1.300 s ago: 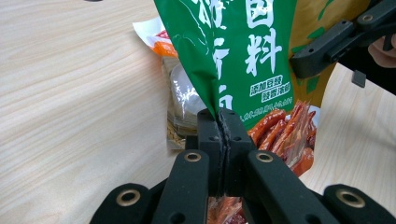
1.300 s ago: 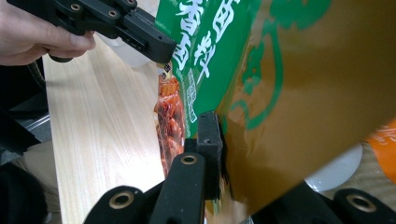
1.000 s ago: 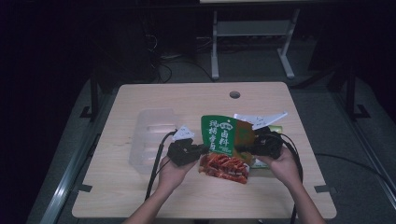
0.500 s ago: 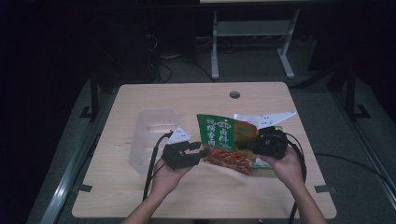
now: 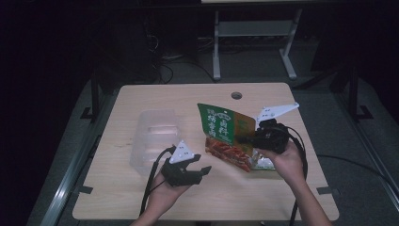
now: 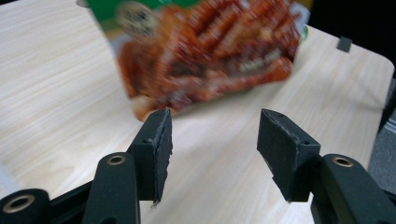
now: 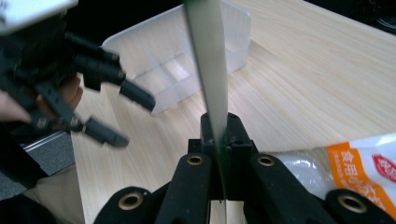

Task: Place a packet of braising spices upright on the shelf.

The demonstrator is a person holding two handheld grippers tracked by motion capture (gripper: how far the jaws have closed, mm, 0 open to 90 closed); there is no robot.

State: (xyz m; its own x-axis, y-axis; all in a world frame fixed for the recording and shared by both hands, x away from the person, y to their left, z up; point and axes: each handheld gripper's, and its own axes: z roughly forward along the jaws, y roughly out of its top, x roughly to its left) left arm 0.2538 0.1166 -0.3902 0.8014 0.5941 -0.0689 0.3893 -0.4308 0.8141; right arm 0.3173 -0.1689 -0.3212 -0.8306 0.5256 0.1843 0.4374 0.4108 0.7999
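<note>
Two grippers over the wooden table [image 5: 141, 197]. Right gripper [image 5: 249, 139], right of frame centre in the high view, is clamped on the edge of the green-and-red snack packet [image 5: 226, 136], holding it tilted above the tabletop at centre. Left gripper [image 5: 200, 172], lower centre-left, has just been opening; jaws stand apart with nothing between them, packet just ahead. Clear plastic tray [image 5: 155, 139] at left; second packet [image 7: 373, 168] lower right in the right gripper view.

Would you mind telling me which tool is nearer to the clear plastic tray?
Left. The left tool hovers open just beside the tray's near right corner, without touching it. The right tool is farther right, shut on the green snack bag, which hangs between it and the tray.
</note>
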